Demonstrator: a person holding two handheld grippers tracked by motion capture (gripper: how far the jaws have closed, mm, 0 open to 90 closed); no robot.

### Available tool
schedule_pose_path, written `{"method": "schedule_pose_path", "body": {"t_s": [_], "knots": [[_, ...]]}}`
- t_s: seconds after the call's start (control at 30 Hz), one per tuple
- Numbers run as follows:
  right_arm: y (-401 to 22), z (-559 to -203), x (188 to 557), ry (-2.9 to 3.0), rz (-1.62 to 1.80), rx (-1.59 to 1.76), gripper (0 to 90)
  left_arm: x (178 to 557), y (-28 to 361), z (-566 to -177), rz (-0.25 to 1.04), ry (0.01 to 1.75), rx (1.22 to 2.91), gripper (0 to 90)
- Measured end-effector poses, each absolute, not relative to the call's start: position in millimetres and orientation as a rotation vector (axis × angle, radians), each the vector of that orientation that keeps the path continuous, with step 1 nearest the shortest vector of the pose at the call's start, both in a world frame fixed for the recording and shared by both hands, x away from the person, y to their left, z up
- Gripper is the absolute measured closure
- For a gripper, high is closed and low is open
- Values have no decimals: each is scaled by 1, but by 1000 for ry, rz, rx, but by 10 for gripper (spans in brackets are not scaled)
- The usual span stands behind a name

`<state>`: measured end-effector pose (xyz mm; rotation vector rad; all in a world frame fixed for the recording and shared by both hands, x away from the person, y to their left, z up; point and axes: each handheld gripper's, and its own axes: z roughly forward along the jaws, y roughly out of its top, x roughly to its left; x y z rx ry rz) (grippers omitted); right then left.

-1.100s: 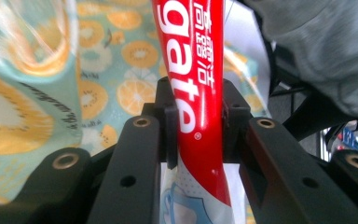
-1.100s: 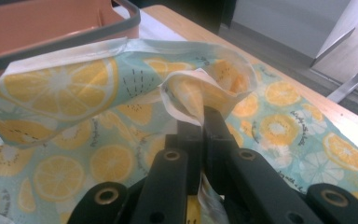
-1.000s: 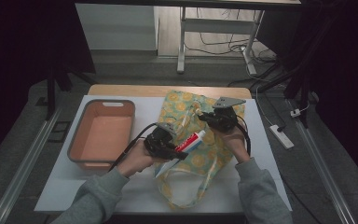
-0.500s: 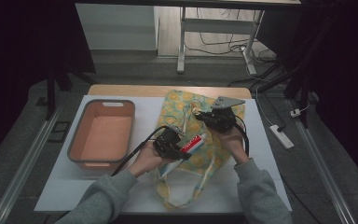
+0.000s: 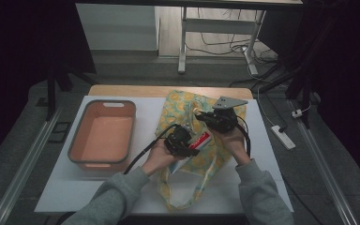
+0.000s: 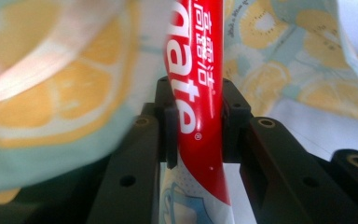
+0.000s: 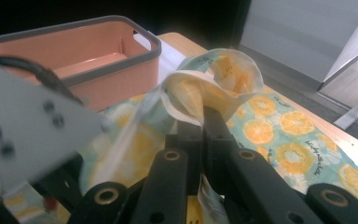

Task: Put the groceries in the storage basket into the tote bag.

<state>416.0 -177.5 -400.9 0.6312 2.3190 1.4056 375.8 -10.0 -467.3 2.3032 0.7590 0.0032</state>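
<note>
- Toothpaste tube (image 6: 196, 93), red and white, sat clamped between the fingers (image 6: 168, 135) of the left gripper (image 5: 183, 142), pinched across its width, probably so its free end could lead the way into the bag.
- In the high view the tube (image 5: 200, 139) lay over the middle of the lemon-print cloth bag (image 5: 180, 110), angled up and to the right toward the right gripper (image 5: 205, 117), just short of the raised cloth.
- The right gripper's fingers (image 7: 189, 140) were closed tight on a fold of the bag's edge (image 7: 214, 77), lifting it off the counter (image 5: 145, 112). Judging by the puckered cloth above them, this grip was meant to hold the mouth open and steady.
- With one hand pinning the bag and the other carrying the tube, the work looked like packing the toothpaste into the bag; the tube seemed not yet inside.
- An empty orange bin (image 5: 103, 133) with a grey rim stood to the left of the bag, apart from both hands, playing no part in the hold.
- The bag's handles (image 5: 178, 187) trailed toward the person, between the sleeves, left slack since only the mouth needed lifting.
- The tube's far end went past the top of the left gripper view, so I could not tell whether it touched the cloth.
</note>
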Motion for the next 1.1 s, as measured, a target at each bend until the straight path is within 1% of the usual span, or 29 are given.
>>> {"method": "schedule_pose_path", "body": {"t_s": [0.1,0.17,0.3,0.43,0.53,0.7,0.77,0.8,0.83,0.87,0.9,0.93,0.97,1.03,1.07,1.1], "knots": [[-180,-399,415,2310,1417,636,881,377,-20,-471,-5,750,2302,735],[-182,-398,414,2304,1426,638,881,380,-25,-475,31,773,2304,736],[-185,-396,414,2300,1444,651,881,389,-25,-480,43,807,2281,735],[-185,-397,415,2296,1441,656,881,399,-25,-482,105,836,2252,733],[-185,-398,416,2298,1438,664,881,405,-27,-484,146,858,2258,732],[-186,-399,417,2304,1437,674,881,414,-29,-494,148,880,2262,719],[-186,-400,417,2308,1434,676,881,420,-30,-501,143,866,2295,709],[-186,-400,418,2309,1432,678,881,420,-30,-505,179,904,2318,702],[-186,-401,418,2312,1429,680,881,421,-30,-508,179,903,2324,688],[-186,-401,418,2313,1425,679,881,423,-28,-510,121,859,2316,648],[-186,-402,418,2314,1424,681,881,423,-27,-509,122,875,2293,623],[-186,-402,419,2314,1426,682,881,423,-25,-506,129,874,2285,619],[-187,-402,419,2313,1427,683,881,422,-24,-504,134,878,2281,570],[-188,-402,420,2309,1431,694,881,418,-21,-498,139,866,2303,436],[-188,-403,420,2309,1429,695,881,412,-20,-494,181,888,2296,389],[-189,-403,421,2310,1424,696,881,409,-18,-491,154,867,2287,368]]}}
